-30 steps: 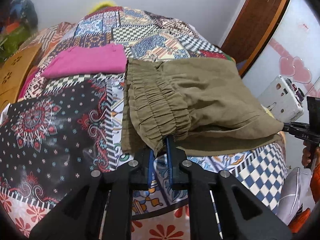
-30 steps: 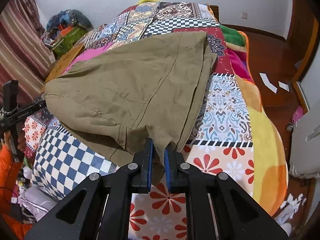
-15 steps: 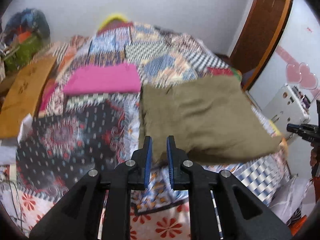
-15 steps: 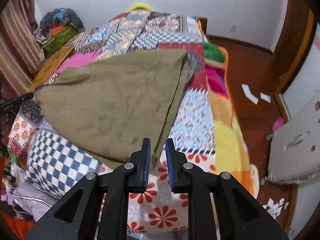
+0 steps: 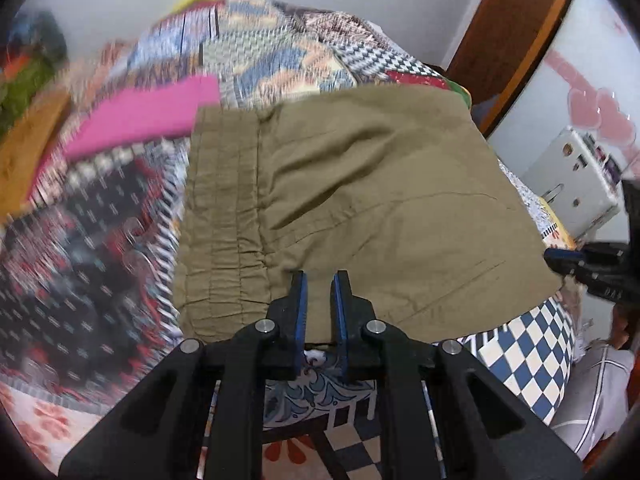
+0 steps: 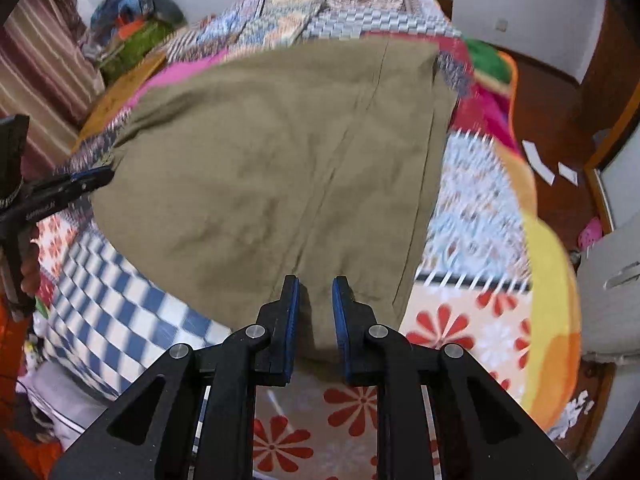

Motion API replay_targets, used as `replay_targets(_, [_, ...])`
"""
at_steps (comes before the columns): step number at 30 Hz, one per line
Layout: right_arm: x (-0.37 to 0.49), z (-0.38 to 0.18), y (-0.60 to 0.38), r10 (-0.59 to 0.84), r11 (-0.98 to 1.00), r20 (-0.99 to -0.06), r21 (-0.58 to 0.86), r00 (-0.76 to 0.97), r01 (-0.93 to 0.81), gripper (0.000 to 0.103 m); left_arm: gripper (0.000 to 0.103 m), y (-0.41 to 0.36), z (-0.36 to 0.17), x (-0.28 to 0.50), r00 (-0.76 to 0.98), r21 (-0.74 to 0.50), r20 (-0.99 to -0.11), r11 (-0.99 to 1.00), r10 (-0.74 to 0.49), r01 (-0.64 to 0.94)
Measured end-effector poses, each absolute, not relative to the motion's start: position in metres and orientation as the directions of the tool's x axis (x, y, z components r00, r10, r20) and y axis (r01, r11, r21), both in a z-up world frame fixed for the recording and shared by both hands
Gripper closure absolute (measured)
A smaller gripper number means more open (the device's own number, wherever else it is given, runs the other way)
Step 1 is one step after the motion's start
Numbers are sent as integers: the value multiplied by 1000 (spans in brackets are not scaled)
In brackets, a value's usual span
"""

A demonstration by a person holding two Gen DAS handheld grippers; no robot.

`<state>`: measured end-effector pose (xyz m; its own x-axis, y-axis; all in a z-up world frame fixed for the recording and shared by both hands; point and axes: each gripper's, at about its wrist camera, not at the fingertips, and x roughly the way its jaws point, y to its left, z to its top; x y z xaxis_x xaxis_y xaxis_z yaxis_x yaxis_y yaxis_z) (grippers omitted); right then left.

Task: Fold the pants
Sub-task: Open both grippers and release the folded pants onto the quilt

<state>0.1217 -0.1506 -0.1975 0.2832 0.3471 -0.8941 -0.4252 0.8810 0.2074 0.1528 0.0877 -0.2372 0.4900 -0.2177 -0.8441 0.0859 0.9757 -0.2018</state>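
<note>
Olive pants (image 5: 380, 184) lie folded flat on the patchwork bedspread (image 5: 100, 248), elastic waistband to the left. My left gripper (image 5: 320, 276) hovers over their near edge beside the waistband, jaws closed to a narrow slit with nothing pinched. In the right wrist view the pants (image 6: 280, 152) spread wide, a seam running toward me. My right gripper (image 6: 316, 280) is over their near edge at the leg end, also closed to a slit and empty. Each gripper shows in the other's view: the right gripper (image 5: 554, 256) at the pants' right corner, the left gripper (image 6: 108, 174) at their left corner.
A folded pink garment (image 5: 152, 116) lies beyond the waistband. A wooden board (image 6: 120, 88) and piled clutter (image 6: 132, 12) line the bed's left side. A white appliance (image 5: 572, 184) stands right of the bed. Paper scraps (image 6: 540, 160) lie on the wooden floor.
A second ago both grippers held the pants' near edge bunched and lifted. The cloth has since left the jaws and lies flat. Both grippers drew back, then came forward over the near edge.
</note>
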Motion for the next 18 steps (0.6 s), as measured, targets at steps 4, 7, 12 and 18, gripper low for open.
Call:
replay_targets(4, [118,-196,-160,353,883,-891,218,284,-415,87,90,83,-236,151,504,-176,-840,979,-201,98])
replay_targets(7, [118,-196,-166,326,890,-901,190,287,-415,87,90,86,-228,152,497,-181,-845,980,-198,83])
replay_targets(12, [124,-188,-182,277,916,-906,149,319,-374,84,80,100,-199,150,531,-196,-821,977,-209,82])
replay_targets(18, [144,-166,-203,271,941,-873,152,405,-302,63,48,125,-176,169,600,-152,-792,988,-115,-11])
